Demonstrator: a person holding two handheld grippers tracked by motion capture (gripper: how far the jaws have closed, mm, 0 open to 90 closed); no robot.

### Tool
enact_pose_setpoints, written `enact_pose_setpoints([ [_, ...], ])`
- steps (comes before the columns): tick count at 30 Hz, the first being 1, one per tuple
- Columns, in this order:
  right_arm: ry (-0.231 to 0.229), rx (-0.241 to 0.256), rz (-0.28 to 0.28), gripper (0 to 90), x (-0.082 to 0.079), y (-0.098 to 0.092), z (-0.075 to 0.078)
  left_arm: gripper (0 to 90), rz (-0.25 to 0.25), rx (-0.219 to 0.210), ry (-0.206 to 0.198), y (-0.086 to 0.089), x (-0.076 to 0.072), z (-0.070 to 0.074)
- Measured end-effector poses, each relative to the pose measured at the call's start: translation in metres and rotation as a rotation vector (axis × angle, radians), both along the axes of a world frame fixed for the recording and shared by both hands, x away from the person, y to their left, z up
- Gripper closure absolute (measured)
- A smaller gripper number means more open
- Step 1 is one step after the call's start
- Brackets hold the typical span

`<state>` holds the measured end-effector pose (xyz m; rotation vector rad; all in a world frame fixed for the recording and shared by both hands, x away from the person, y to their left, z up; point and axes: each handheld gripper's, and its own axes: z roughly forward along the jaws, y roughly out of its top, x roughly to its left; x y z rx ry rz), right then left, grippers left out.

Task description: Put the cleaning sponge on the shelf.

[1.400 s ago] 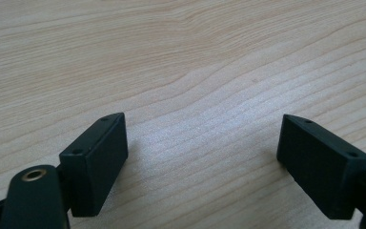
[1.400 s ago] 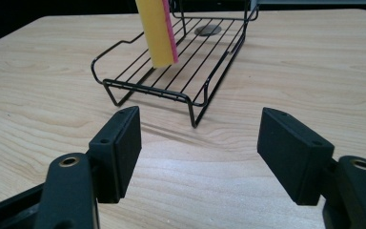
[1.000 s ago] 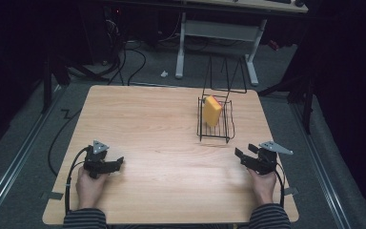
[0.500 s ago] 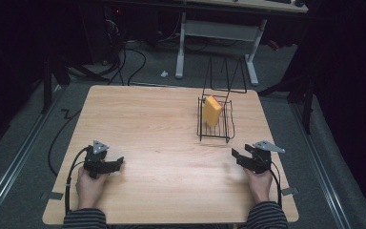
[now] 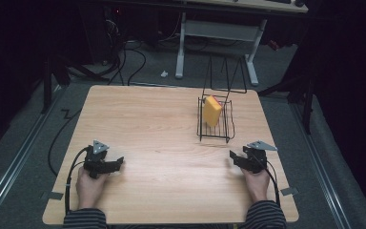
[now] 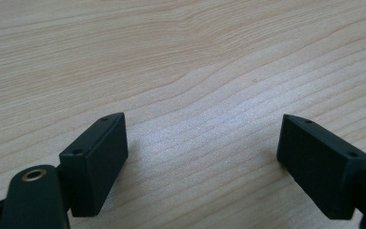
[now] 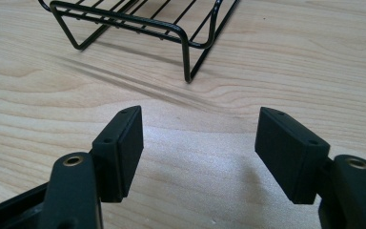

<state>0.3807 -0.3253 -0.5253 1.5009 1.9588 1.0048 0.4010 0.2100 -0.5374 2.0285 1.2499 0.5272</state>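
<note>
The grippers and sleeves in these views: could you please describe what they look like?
Both grippers are black. The left gripper and the right gripper each carry a grey three-cornered plate on top and trail a black cable toward the person. In the gripper views, each has two blocky black jaws with small screw holes, and brass-coloured rings sit in the arms behind them. The person wears dark sleeves with thin light stripes.

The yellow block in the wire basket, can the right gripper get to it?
Probably yes. The right gripper is open and empty, with bare table between it and the wire basket. The yellow block stands in the basket, open on top.
</note>
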Motion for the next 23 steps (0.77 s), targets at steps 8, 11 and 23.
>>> enact_pose_setpoints([
  [8, 0.018, -0.064, -0.007, 33.6, 0.0021, 0.004, -0.0034, 18.1, 0.0, 0.0, 0.0, 0.0, 0.0, 0.0],
  [11, 0.034, -0.068, -0.009, 33.4, 0.0032, 0.0044, -0.0039, 18.1, 0.0, 0.0, 0.0, 0.0, 0.0, 0.0],
  [23, 0.063, -0.105, -0.023, 32.1, 0.0051, 0.0097, -0.0053, 17.9, 0.0, 0.0, 0.0, -0.0001, -0.0001, 0.0],
])
